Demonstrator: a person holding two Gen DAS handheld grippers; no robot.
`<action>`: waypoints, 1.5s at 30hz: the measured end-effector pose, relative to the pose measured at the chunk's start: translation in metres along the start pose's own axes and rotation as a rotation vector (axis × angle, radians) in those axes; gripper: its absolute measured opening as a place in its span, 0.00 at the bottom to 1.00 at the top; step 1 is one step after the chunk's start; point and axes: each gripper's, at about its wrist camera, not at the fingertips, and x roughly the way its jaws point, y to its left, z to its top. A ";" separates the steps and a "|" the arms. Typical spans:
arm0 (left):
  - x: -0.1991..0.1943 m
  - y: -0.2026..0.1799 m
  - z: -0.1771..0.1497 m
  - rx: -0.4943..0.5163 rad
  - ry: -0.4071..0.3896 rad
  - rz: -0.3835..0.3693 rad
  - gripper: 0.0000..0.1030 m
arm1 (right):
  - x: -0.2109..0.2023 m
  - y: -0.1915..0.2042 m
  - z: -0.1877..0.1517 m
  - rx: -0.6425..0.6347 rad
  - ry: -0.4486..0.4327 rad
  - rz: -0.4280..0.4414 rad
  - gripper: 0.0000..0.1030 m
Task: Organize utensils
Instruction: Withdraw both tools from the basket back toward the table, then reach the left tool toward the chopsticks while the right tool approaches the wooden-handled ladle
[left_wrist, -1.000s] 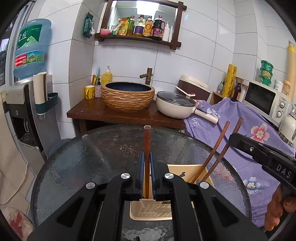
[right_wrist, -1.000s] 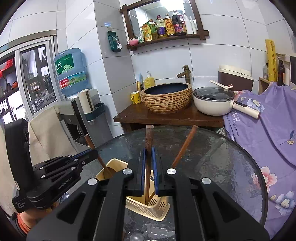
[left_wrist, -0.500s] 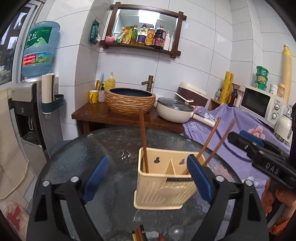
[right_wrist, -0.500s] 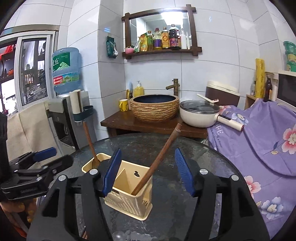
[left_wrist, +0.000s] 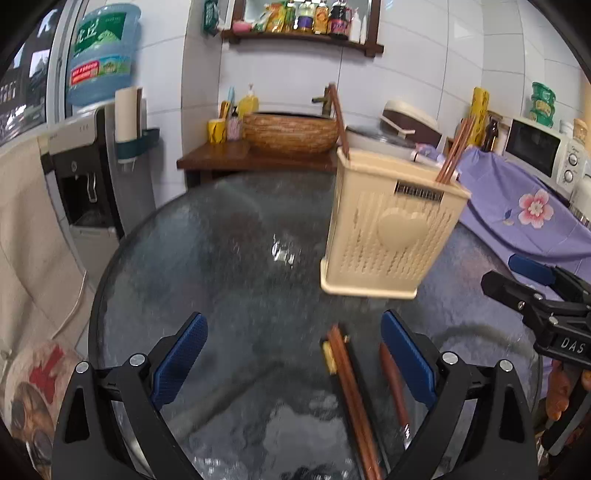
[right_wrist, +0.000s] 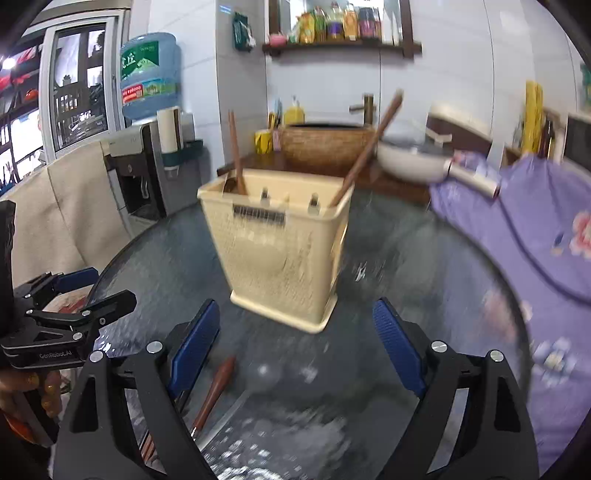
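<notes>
**Perforated plastic caddy on a textured glass bench**

Cream, box-shaped utensil caddy (left_wrist: 388, 229) stands on the round, pebbled bench (left_wrist: 221, 258), holding slim wooden utensils. Nearer than the caddy, loose wooden chopsticks (left_wrist: 351, 398) lie between the left hand-held gripper's (left_wrist: 293, 363) widely spread, just-opened jaws. The right hand-held gripper (right_wrist: 295, 349), likewise just opened wide, holds nothing.

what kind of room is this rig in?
Likely a small home kitchen or dining corner. Cues: a microwave on a cloth-covered counter, a lidded pan beside a woven-look basin with a tap, condiment bottles on a wall shelf, and a water dispenser by the round glass table.
</notes>
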 end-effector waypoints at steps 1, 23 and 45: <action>0.002 0.001 -0.008 -0.002 0.020 0.005 0.89 | 0.003 0.002 -0.008 0.007 0.015 0.007 0.82; 0.017 -0.008 -0.061 0.010 0.192 -0.091 0.42 | 0.042 0.058 -0.067 -0.040 0.235 0.172 0.28; 0.026 0.000 -0.067 0.056 0.245 -0.071 0.39 | 0.066 0.067 -0.064 -0.085 0.311 0.156 0.27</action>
